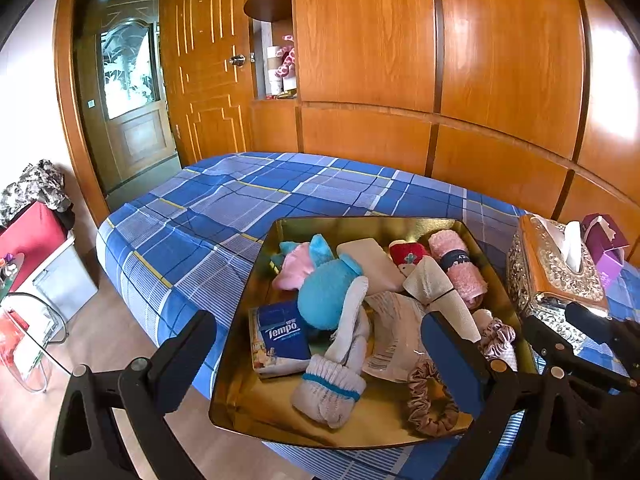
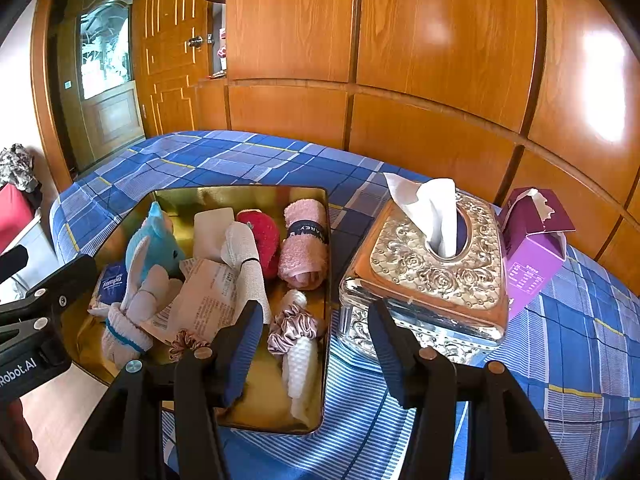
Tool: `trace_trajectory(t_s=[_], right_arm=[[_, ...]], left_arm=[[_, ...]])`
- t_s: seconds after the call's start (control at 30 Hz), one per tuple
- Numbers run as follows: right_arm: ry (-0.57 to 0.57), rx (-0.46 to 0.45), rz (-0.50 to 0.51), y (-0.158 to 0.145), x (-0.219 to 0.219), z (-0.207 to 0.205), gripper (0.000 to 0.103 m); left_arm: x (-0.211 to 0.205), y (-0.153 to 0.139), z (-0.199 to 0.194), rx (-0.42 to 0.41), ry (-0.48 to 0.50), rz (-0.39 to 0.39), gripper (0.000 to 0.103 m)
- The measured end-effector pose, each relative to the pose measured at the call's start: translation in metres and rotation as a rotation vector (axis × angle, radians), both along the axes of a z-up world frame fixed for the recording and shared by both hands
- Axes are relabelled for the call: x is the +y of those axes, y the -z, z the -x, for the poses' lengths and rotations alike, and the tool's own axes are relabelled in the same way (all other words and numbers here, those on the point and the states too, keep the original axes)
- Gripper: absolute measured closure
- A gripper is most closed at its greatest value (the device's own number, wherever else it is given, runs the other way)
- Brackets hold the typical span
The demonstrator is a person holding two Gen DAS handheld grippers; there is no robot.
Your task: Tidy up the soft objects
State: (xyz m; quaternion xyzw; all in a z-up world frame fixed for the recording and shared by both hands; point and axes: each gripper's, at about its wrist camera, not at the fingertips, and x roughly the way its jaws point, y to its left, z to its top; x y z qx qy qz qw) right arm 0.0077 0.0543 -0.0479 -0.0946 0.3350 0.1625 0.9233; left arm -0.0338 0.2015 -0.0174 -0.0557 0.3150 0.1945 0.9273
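A gold metal tray (image 1: 248,400) (image 2: 326,240) sits on the blue plaid bed. It holds a blue plush toy (image 1: 326,292) (image 2: 154,242), a rolled pink towel (image 1: 460,268) (image 2: 306,242), a red plush (image 2: 262,236), white socks (image 1: 332,384) (image 2: 120,332), a Tempo tissue pack (image 1: 282,334), scrunchies (image 1: 428,404) (image 2: 294,326) and a printed packet (image 2: 208,300). My left gripper (image 1: 316,344) is open and empty above the tray's near side. My right gripper (image 2: 316,328) is open and empty over the tray's right rim.
An ornate silver tissue box (image 2: 436,264) (image 1: 556,272) stands right of the tray, with a purple carton (image 2: 532,240) behind it. Wooden wardrobe panels (image 2: 400,60) back the bed. The bed's edge and floor lie to the left, with a red box (image 1: 32,236).
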Motion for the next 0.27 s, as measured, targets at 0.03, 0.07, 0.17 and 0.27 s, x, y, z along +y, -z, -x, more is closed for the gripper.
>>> trace_trajectory(t_s=[0.03,0.07,0.17,0.27], right_arm=[[0.001,0.000,0.000,-0.0001,-0.0004,0.0002,0.048],[0.001,-0.001,-0.001,-0.0002,-0.0006,0.0003,0.048],[0.004,-0.008,-0.004,-0.0015,-0.0025,0.0016,0.048],[0.012,-0.029,-0.021,-0.0076,-0.0095,0.0048,0.048]], left_arm=[[-0.0001,0.0001,-0.0004,0.002,0.002,-0.001,0.000],[-0.0004,0.0003,-0.0005,0.002,0.008,0.001,0.000],[-0.0015,0.0007,0.0014,-0.013,0.011,-0.007,0.000],[-0.0013,0.0013,0.0014,-0.010,0.017,-0.003,0.000]])
